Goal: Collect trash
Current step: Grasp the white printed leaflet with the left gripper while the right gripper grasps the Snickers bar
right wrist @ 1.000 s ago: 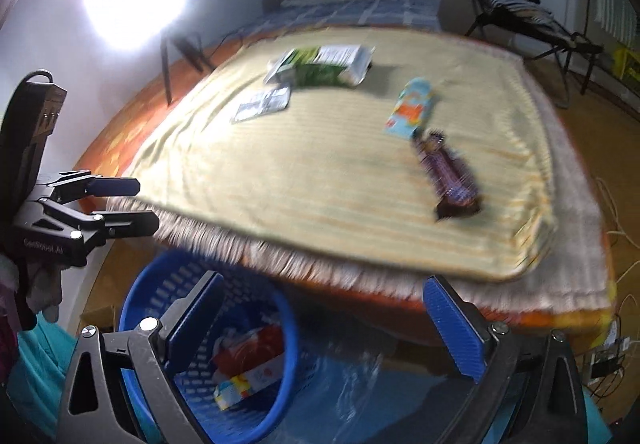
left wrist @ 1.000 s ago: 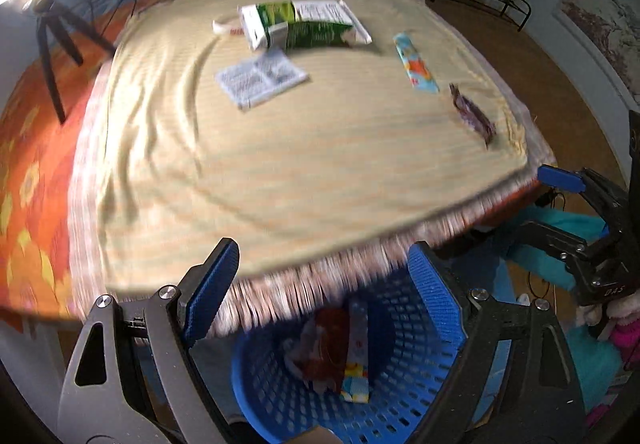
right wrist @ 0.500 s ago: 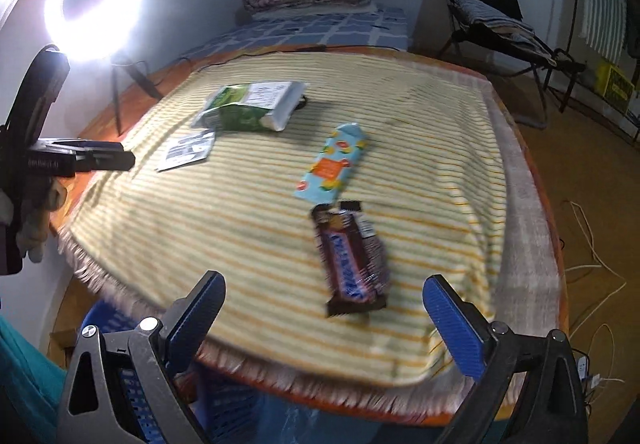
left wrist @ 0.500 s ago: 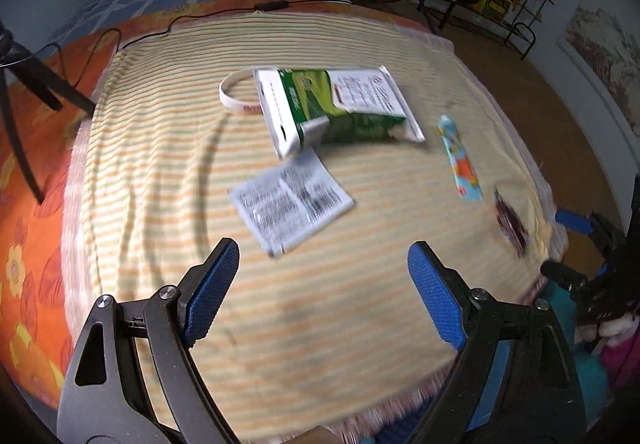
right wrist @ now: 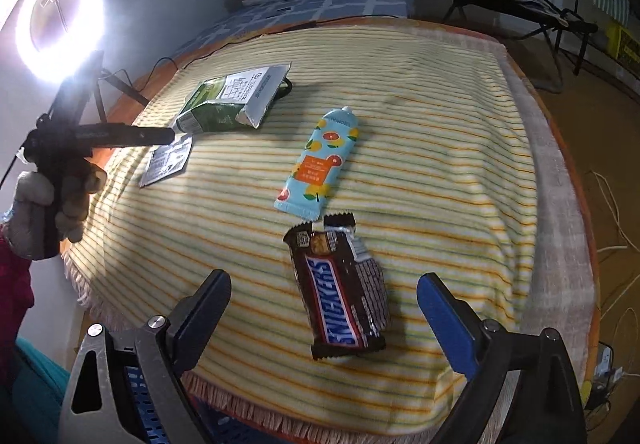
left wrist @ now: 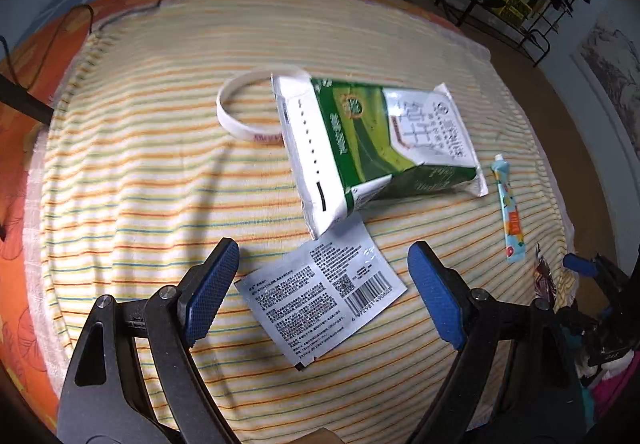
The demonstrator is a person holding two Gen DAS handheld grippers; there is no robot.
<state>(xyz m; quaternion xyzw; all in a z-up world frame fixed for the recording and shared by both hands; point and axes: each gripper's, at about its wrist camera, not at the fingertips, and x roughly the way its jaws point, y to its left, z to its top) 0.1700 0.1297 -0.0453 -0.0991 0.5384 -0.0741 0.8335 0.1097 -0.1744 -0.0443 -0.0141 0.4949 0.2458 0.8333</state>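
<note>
Looks like the reach-for-the-next-piece step: both grippers hang over the striped blanket (left wrist: 160, 180) with nothing in them. Biggest trash is the green carton (left wrist: 372, 148), then the silver sachet (left wrist: 320, 296), the Snickers wrapper (right wrist: 340, 296) and the little tube (right wrist: 320, 160), all lying on the blanket, none in the basket (right wrist: 144, 404) yet.

Left gripper (left wrist: 320, 296) has its jaws wide open right over the sachet, not touching it. Right gripper (right wrist: 324, 312) is also open with the Snickers between the jaws; they've just been closing a bit, but the pads aren't on it. My guess at the next move: drop lower and pinch, which is tricky with flat foil on soft cloth.

Only the left view shows the white ring (left wrist: 244, 116) behind the carton. Only the right one shows the basket below the blanket's fringe, plus the ring light (right wrist: 56, 16).
</note>
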